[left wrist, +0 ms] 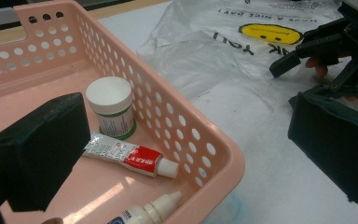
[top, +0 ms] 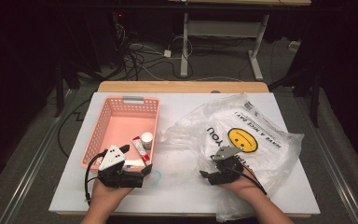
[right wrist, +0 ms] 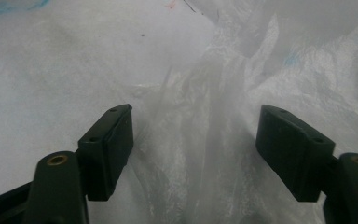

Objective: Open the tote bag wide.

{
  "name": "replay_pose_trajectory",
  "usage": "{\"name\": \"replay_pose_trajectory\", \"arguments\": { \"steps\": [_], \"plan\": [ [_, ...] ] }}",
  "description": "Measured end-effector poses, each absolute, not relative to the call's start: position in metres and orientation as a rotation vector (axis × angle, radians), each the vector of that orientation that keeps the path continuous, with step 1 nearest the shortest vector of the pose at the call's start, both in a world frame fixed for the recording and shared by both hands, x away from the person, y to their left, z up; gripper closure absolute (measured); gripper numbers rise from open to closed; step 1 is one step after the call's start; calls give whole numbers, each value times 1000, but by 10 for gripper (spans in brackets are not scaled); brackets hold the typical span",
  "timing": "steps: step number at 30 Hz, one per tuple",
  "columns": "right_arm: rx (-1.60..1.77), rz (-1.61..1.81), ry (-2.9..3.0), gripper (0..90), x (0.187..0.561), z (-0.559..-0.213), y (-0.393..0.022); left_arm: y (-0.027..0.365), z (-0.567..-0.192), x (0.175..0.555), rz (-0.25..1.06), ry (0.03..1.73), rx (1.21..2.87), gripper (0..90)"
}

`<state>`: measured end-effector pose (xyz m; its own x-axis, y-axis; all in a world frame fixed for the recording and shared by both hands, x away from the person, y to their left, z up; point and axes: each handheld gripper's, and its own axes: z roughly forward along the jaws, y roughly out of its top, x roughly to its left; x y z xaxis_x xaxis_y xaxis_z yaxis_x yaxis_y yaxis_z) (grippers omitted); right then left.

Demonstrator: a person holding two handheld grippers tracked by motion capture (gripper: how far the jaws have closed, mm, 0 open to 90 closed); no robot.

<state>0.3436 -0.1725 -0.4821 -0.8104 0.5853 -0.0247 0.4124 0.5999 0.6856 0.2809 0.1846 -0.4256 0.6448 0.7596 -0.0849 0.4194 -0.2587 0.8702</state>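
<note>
My right gripper (right wrist: 196, 149) straddles a fold of the bag (right wrist: 205, 121), jaws apart, not pinching. My left gripper (left wrist: 186, 140) stands open across the basket (left wrist: 205, 154) wall.

Bag: I see a clear plastic bag (top: 242, 135) printed with a yellow smiley face, lying crumpled and flat on the table's right half.
Edge: I see its wrinkled near film (right wrist: 191, 140) bunched up.
</note>
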Motion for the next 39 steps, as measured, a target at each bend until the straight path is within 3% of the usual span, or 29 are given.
{"name": "replay_pose_trajectory", "arguments": {
  "steps": [6,12,39],
  "plan": [
    [856,1032,2575,406,345,-480,-176,185,-425,281,438,932,1889,0],
    [863,1059,2528,553,347,-475,-180,185,-425,281,440,932,1886,0],
    [880,1026,2538,813,350,-480,-187,186,-424,280,444,933,1889,0]
  ]
}}
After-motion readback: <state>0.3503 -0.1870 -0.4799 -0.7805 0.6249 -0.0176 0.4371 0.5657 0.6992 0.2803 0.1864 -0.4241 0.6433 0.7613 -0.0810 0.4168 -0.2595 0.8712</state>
